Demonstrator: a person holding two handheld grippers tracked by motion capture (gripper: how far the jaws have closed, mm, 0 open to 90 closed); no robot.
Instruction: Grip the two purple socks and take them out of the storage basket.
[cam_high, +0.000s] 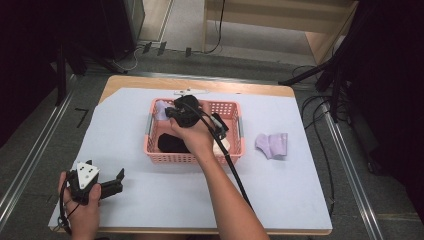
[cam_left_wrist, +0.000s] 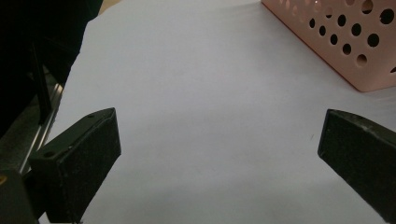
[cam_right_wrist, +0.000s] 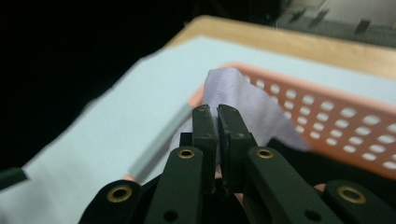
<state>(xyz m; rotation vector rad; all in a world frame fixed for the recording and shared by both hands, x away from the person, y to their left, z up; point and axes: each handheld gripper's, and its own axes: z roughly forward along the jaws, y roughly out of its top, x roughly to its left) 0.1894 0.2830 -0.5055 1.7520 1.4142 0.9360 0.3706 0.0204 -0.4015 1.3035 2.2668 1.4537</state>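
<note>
Lavender cloth (cam_right_wrist: 243, 100) is pinched between the closed jaws of the right gripper (cam_right_wrist: 217, 112), at the far left corner of the pink basket (cam_high: 192, 158). In the high view, the basket is seen near the middle of the pale sheet (cam_high: 280, 185) that covers the table, with a dark item (cam_high: 170, 142) lying inside it and the lavender cloth noted in its far left corner under the right gripper. A second lavender piece (cam_high: 272, 145) lies on the sheet to the right of the basket, well apart from it. The left gripper (cam_high: 112, 182) is held near the front left corner of the sheet, away from the basket. In the left gripper view, the two black jaws are spread wide with nothing between them, bare sheet beyond, and a corner of the perforated basket wall at upper right. In the right gripper view, the jaws are pressed together on a fold of the cloth, which rises above the tips and drapes toward the basket's rim; the dark item lies below.
</note>
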